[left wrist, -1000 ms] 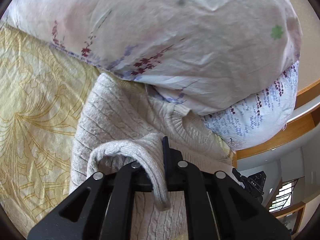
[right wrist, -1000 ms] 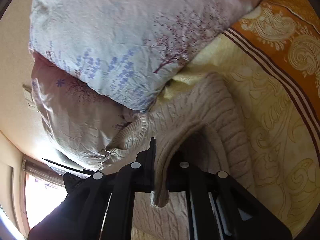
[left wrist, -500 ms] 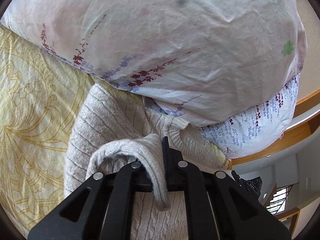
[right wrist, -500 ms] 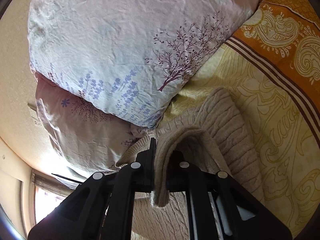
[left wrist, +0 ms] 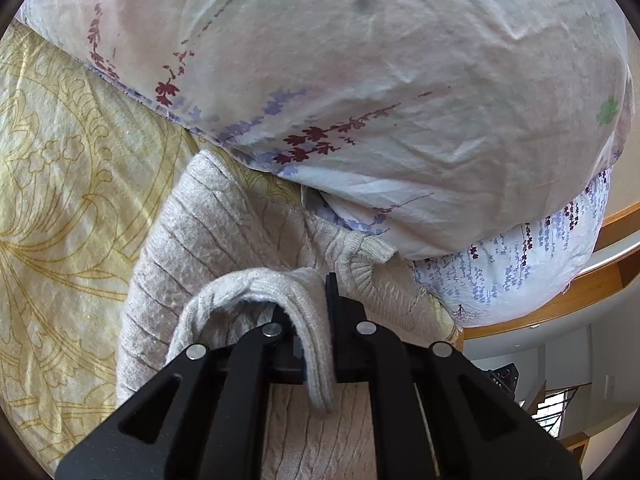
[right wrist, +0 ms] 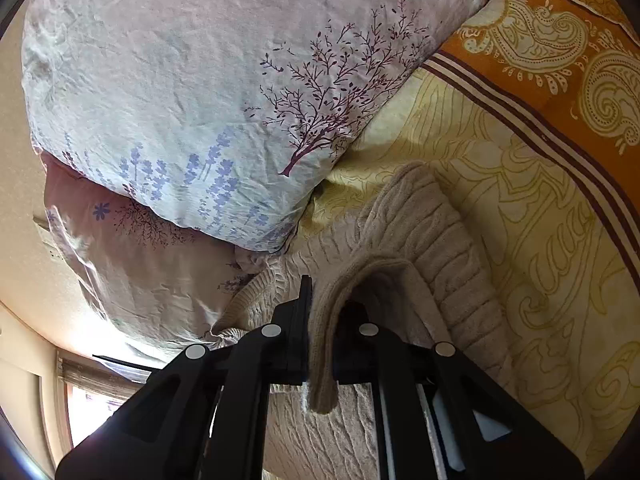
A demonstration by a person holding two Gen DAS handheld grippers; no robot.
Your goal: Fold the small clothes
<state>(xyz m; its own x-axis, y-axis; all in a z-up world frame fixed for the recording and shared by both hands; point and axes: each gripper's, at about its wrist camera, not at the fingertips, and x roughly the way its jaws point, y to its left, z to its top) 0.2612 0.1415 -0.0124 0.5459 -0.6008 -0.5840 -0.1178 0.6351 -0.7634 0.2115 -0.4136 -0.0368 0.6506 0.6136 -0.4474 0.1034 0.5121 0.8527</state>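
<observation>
A beige cable-knit sweater (left wrist: 224,240) lies on the yellow patterned bed cover, its far end tucked against the pillows. It also shows in the right wrist view (right wrist: 436,232). My left gripper (left wrist: 316,320) is shut on a ribbed edge of the sweater, which loops over the fingers and hangs down between them. My right gripper (right wrist: 324,320) is shut on another ribbed edge of the same sweater, lifted in an arch above the rest of the knit.
Two floral pillows (left wrist: 360,80) are stacked just beyond the sweater and fill the upper view; they also show in the right wrist view (right wrist: 200,80). The yellow bed cover (left wrist: 60,200) spreads left. An orange paisley border (right wrist: 560,60) runs at right. A wooden headboard edge (left wrist: 580,292) is at right.
Both grippers, still holding the sweater's edges, have drawn back a little from the pillows and risen; more bed cover and sweater show beneath the pillows now.
</observation>
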